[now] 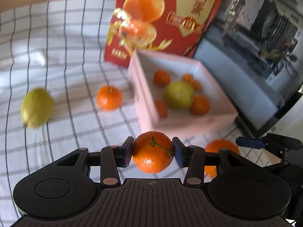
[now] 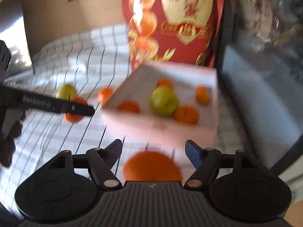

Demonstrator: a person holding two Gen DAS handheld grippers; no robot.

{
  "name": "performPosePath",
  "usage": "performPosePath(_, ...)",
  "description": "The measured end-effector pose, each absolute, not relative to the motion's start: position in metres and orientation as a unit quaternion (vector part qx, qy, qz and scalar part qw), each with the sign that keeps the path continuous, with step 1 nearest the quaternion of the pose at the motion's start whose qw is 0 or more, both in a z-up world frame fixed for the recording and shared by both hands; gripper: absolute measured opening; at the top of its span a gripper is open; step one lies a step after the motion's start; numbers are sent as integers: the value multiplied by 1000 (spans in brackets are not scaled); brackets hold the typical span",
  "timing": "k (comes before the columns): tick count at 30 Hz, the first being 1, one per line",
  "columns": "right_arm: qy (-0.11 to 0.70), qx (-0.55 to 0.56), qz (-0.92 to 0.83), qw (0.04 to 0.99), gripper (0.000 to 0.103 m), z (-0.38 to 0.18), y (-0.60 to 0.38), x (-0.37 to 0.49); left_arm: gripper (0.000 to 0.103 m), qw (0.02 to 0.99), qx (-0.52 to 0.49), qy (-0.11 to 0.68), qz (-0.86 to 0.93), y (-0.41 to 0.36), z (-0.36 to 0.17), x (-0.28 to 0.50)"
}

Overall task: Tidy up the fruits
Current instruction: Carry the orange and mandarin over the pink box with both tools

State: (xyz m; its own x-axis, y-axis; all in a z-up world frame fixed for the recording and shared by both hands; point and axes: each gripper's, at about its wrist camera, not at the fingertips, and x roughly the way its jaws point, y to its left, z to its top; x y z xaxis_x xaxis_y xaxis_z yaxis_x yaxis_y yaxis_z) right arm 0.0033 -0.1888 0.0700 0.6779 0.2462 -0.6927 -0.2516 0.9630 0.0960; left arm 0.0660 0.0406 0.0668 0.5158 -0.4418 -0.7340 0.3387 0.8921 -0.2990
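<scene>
My left gripper (image 1: 153, 151) is shut on a mandarin (image 1: 153, 152) with a green stem and holds it above the checked cloth, just in front of the white box (image 1: 144, 102). The box holds a green pear (image 1: 179, 95) and several mandarins. In the right wrist view my right gripper (image 2: 153, 151) is open over a loose mandarin (image 2: 152, 166) on the cloth, short of the white box (image 2: 159, 130). The left gripper (image 2: 79, 108) shows there at the left with its mandarin. A loose pear (image 1: 37, 107) and another mandarin (image 1: 109, 98) lie left of the box.
A tall red gift box (image 1: 161, 19) printed with oranges stands behind the white box. A dark glass-fronted appliance (image 1: 255, 66) stands at the right. The right gripper's finger (image 1: 250, 142) shows at the lower right, over a mandarin (image 1: 221, 147). The checked cloth (image 1: 56, 56) covers the table.
</scene>
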Motion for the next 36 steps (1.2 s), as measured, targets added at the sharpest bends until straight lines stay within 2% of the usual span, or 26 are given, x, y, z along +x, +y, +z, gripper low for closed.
performPosePath(1, 387, -13, 134, 912, 74, 62, -184, 0, 50, 866, -60, 444, -224, 42, 63, 63)
performPosePath(3, 394, -19, 134, 909, 81, 49, -179, -3, 50, 860, -62, 454, -224, 46, 58, 54)
performPosePath(20, 408, -50, 111, 905, 83, 25, -154, 16, 50, 836, -52, 491, -241, 41, 37, 21)
performPosePath(30, 408, -4, 102, 907, 81, 31, -165, 8, 49, 842, -55, 481, -237, 44, 43, 18)
performPosePath(36, 371, 27, 102, 923, 81, 66, -179, 8, 49, 864, -65, 436, -243, 37, 70, 35)
